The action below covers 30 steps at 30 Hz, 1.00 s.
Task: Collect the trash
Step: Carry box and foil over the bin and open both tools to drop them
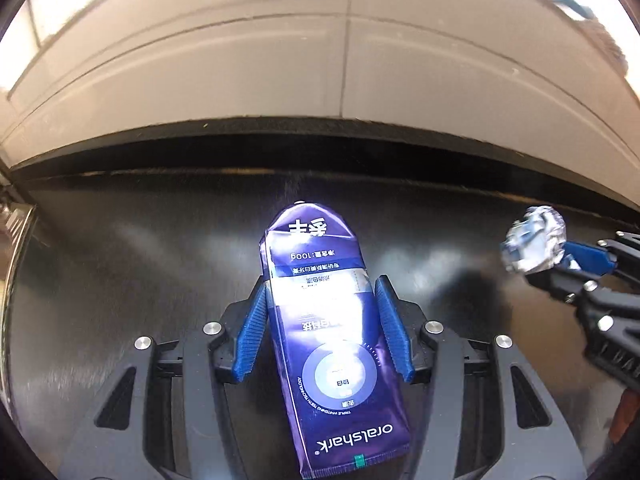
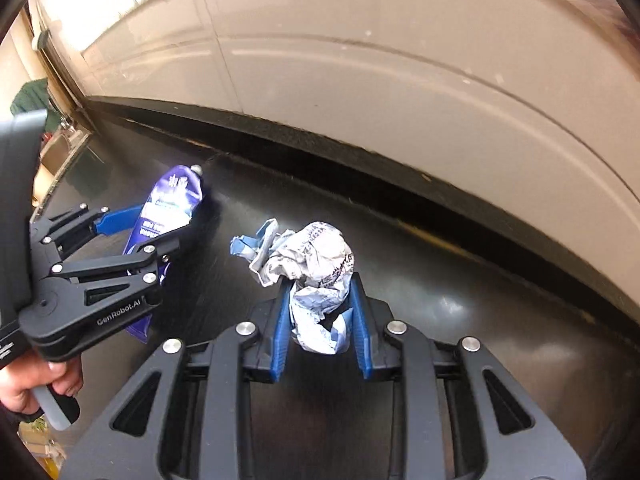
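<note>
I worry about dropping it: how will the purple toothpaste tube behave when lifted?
The purple toothpaste tube looks flattened and creased, so probably nearly empty, light and floppy. Its glossy skin may slip between the left tool's ribbed pads. Being flat, it is unlikely to roll.

Work surface is a glossy black tabletop (image 1: 120,248), showing soft pale reflections of overhead light. Its far edge meets a dark recessed strip (image 1: 280,140) running the full width. Beyond stands a beige panelled wall (image 1: 240,60), divided by a vertical seam and shallow horizontal grooves. Bright daylight falls across the upper wall. Far left, blurred wooden furniture (image 2: 60,148).
</note>
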{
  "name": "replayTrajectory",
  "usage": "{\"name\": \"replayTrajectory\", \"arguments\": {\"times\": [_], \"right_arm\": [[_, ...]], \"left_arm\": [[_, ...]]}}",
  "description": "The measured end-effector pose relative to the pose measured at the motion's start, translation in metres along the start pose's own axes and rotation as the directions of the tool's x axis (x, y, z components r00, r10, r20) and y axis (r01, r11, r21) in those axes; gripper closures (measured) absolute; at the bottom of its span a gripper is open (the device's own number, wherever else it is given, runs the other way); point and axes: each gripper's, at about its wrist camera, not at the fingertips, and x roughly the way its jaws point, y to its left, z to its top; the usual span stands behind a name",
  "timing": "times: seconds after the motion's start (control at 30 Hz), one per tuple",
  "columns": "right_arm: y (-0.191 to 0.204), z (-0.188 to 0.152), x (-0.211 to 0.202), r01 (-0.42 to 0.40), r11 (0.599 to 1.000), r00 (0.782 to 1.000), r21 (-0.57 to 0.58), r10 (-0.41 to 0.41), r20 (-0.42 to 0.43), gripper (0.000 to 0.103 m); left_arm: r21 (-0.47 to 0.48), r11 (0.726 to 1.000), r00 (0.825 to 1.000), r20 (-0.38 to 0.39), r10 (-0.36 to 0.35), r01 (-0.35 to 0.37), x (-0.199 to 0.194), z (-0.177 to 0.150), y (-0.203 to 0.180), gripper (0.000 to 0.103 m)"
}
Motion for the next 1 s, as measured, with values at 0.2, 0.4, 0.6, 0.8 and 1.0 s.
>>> {"name": "replayTrajectory", "arguments": {"times": [0.2, 0.4, 0.6, 0.8, 1.0], "right_arm": [[0.012, -0.055, -0.062, 0.001, 0.999, 1.000, 0.044, -0.001, 0.014, 0.075], [0.021, -0.120, -0.100, 0.003, 0.999, 1.000, 0.051, -0.004, 0.018, 0.075], [0.027, -0.163, -0.122, -0.002, 0.998, 1.000, 0.060, 0.001, 0.020, 0.075], [0.038, -0.185, -0.141, -0.011, 0.999, 1.000, 0.040, 0.010, 0.027, 0.075], [0.073, -0.179, -0.142, -0.053, 0.998, 0.998, -0.033, 0.054, 0.028, 0.075]], "left_arm": [[0.020, 1.000, 1.000, 0.014, -0.011, 0.011, -0.058, -0.047, -0.011, 0.051], [0.019, 1.000, 1.000, 0.011, -0.013, 0.013, -0.102, -0.118, -0.007, 0.052], [0.016, 1.000, 1.000, 0.014, -0.011, 0.011, -0.118, -0.163, -0.001, 0.052], [0.003, 1.000, 1.000, 0.029, -0.002, 0.002, -0.143, -0.184, -0.008, 0.052], [-0.040, 0.999, 0.998, 0.063, 0.027, -0.024, -0.166, -0.202, 0.009, 0.052]]}}
